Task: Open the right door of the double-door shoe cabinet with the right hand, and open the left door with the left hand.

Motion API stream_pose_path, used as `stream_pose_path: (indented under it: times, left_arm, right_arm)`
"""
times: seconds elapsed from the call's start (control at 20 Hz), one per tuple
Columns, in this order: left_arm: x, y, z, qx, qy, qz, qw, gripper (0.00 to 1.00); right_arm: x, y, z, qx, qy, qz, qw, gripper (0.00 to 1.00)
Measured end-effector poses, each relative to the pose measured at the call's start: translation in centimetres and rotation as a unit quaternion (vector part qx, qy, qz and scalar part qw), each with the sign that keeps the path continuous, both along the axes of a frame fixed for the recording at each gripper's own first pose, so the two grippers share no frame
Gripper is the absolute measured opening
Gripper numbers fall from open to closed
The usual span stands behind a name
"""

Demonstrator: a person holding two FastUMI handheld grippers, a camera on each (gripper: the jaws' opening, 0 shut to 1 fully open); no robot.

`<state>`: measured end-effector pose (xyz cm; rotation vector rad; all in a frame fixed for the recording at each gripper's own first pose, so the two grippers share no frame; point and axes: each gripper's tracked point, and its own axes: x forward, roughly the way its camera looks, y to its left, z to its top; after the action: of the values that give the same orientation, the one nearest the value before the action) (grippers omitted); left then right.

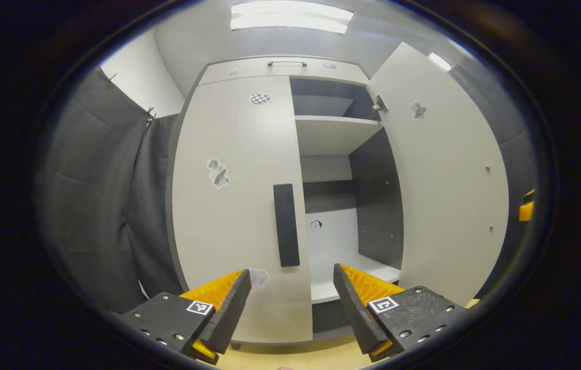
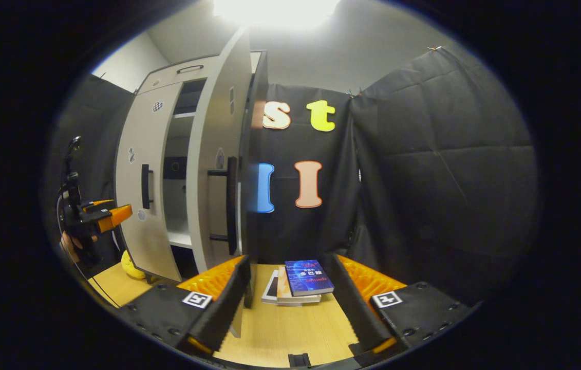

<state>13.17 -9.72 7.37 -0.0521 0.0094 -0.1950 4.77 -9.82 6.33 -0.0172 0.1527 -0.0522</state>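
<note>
Grey cabinet [image 1: 239,205] had two doors: the right door [image 1: 444,180] stood swung open, the left door [image 1: 228,216] closed; one dark handle [image 1: 286,224] on each; both grippers, left [image 1: 293,303] and right [image 2: 290,303], gaped, grasping nothing; two shelves [image 1: 331,121] showed inside

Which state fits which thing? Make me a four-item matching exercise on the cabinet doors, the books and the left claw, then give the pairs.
Things:
1. right door
2. left door
3. books
4. left claw

States:
a. stacked on the wooden floor
b. shut flush with the cabinet
c. swung out, shelves exposed
d. fingers apart, aimed at the dark handle

Pairs: 1-c, 2-b, 3-a, 4-d
</note>
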Motion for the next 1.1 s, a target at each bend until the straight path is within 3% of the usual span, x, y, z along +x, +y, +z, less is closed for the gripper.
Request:
stream_pose_path:
  times: [0.05, 0.15, 0.45, 0.8, 0.95, 1.1]
  left_arm:
    - [1.0, 0.1, 0.3, 0.002, 0.001, 0.004, 1.0, 0.94]
    - [3.1, 0.4, 1.0, 0.002, 0.006, 0.008, 1.0, 0.93]
    - [7.4, -0.6, 0.7, 0.017, 0.028, -0.004, 0.999, 0.93]
    - [10.8, 0.5, 0.1, 0.001, 0.045, 0.022, 0.999, 0.94]
    - [11.3, 0.5, 0.2, 0.009, 0.041, 0.025, 0.999, 0.77]
    - [12.1, 0.0, 0.3, 0.02, 0.039, 0.029, 0.999, 0.76]
  right_arm:
    - [-0.5, -0.5, -0.3, 0.003, 0.002, -0.01, 1.0, 0.96]
    - [-1.0, -1.2, -1.0, 0.011, 0.008, -0.019, 1.0, 0.99]
    - [-1.3, -3.5, -2.7, 0.015, 0.021, -0.044, 0.999, 0.99]
    - [-0.7, -4.9, -4.4, 0.019, 0.037, -0.055, 0.998, 0.99]
    - [-0.5, -5.5, -4.8, 0.01, 0.042, -0.058, 0.997, 0.99]
    - [-0.2, -6.0, -5.3, 0.009, 0.044, -0.057, 0.997, 0.99]
